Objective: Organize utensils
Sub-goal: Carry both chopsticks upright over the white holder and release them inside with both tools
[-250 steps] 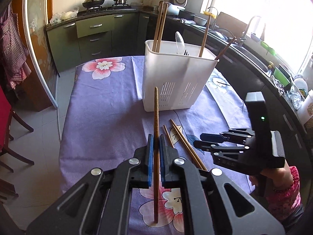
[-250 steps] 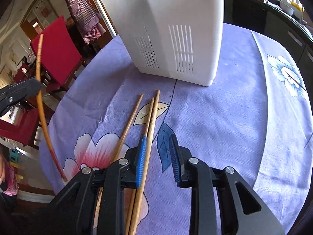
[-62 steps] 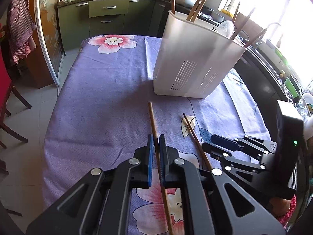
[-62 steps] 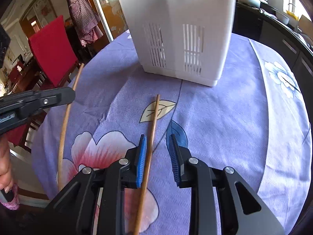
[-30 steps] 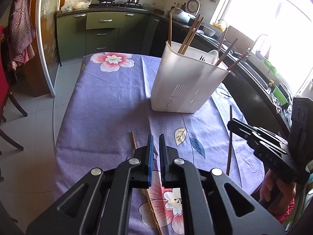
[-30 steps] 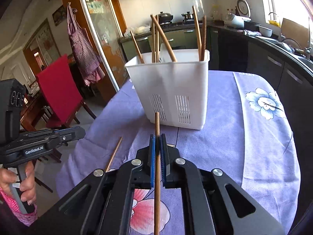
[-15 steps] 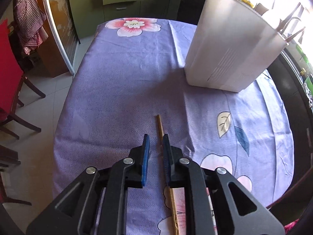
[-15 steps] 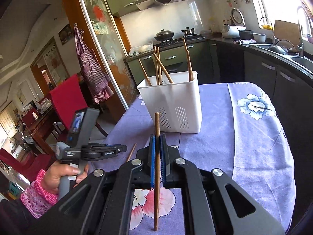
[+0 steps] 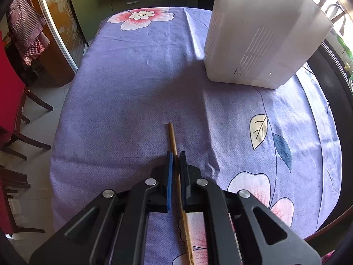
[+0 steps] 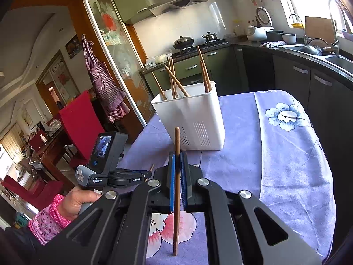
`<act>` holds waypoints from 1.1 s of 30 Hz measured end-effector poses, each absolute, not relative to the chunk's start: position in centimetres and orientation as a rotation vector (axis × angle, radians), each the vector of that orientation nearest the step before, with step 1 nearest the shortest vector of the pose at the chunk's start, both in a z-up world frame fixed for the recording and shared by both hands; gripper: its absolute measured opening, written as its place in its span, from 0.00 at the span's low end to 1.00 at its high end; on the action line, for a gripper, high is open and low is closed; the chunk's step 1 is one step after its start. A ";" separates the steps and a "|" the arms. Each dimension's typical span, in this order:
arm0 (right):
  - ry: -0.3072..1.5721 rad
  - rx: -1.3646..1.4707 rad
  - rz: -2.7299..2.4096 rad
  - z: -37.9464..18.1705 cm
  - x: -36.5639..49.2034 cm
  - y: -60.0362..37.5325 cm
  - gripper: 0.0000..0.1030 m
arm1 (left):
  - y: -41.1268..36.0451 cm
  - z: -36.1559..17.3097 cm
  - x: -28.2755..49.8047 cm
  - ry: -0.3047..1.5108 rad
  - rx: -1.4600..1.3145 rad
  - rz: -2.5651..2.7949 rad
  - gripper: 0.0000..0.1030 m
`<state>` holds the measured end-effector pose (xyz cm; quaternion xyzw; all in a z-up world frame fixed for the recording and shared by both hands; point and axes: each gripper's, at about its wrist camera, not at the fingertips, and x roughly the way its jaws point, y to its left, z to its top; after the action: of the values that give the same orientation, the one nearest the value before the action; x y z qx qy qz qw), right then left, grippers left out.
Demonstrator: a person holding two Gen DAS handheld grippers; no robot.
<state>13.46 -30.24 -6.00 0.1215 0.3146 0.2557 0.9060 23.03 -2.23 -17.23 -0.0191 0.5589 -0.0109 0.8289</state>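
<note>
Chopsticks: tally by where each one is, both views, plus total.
Chopsticks in white holder: 6 visible
Chopstick clamped in right hand-held gripper: 1
Chopstick on tablecloth, between left hand-held gripper pads: 1
Total: 8

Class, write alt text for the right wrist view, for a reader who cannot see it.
The right gripper clamps a brown chopstick upright above a purple flowered tablecloth. Beyond it stands a white holder with several chopsticks inside. At left, the left gripper reaches low over the table.
</note>
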 end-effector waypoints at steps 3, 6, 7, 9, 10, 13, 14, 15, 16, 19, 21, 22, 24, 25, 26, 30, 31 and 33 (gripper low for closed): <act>0.647 0.253 0.527 -5.9 13.3 -30.4 0.06 | -1.9 -16.7 22.8 1.179 -0.060 -0.039 0.05; 0.641 0.254 0.524 -5.6 13.1 -30.7 0.06 | -1.6 -14.9 21.7 1.127 -0.070 -0.061 0.05; 0.639 0.255 0.523 -5.5 13.0 -30.8 0.06 | -1.5 -14.1 21.2 1.108 -0.073 -0.073 0.05; 0.633 0.257 0.521 -5.3 12.9 -30.9 0.06 | -1.5 -12.4 20.0 1.066 -0.081 -0.106 0.04; 0.630 0.258 0.521 -5.3 12.8 -30.9 0.06 | -1.4 -11.4 19.3 1.041 -0.082 -0.120 0.04; 0.625 0.258 0.525 -5.1 12.7 -30.9 0.06 | -1.1 -8.6 17.2 0.971 -0.091 -0.164 0.04; 0.624 0.258 0.527 -5.0 12.6 -30.8 0.06 | -1.0 -7.8 16.5 0.949 -0.090 -0.173 0.04; 0.623 0.256 0.529 -4.9 12.5 -30.7 0.06 | -1.0 -7.1 15.9 0.931 -0.090 -0.183 0.04; 0.621 0.253 0.530 -4.9 12.5 -30.6 0.06 | -0.9 -6.4 15.4 0.915 -0.092 -0.192 0.04; 0.613 0.242 0.534 -4.4 12.3 -30.3 0.06 | -0.6 -4.8 14.1 0.869 -0.093 -0.210 0.04; 0.606 0.233 0.535 -4.1 12.2 -30.1 0.06 | -0.5 -3.9 13.4 0.843 -0.096 -0.216 0.04; 0.601 0.229 0.536 -3.9 12.1 -30.0 0.06 | -0.4 -3.4 13.1 0.829 -0.093 -0.217 0.04; 0.591 0.218 0.539 -3.4 11.9 -29.7 0.06 | -0.2 -2.8 12.7 0.805 -0.094 -0.220 0.04; 0.585 0.213 0.541 -3.2 11.8 -29.6 0.06 | -0.3 -2.5 12.6 0.797 -0.095 -0.223 0.04; 0.580 0.208 0.544 -2.9 11.7 -29.5 0.06 | -0.2 -2.4 12.5 0.791 -0.098 -0.227 0.04; 0.557 0.188 0.546 -1.8 11.5 -29.3 0.06 | 0.1 -1.8 12.6 0.775 -0.106 -0.231 0.04; 0.550 0.183 0.545 -1.4 11.5 -29.2 0.06 | 0.1 -1.6 12.7 0.770 -0.106 -0.232 0.04; 0.537 0.175 0.544 -0.6 11.7 -29.2 0.06 | 0.2 -1.2 12.9 0.759 -0.103 -0.235 0.04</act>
<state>11.73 -29.23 -0.60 0.0854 0.2615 0.2649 0.9242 12.92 0.19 -1.21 -0.0500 0.3694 -0.1143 0.9209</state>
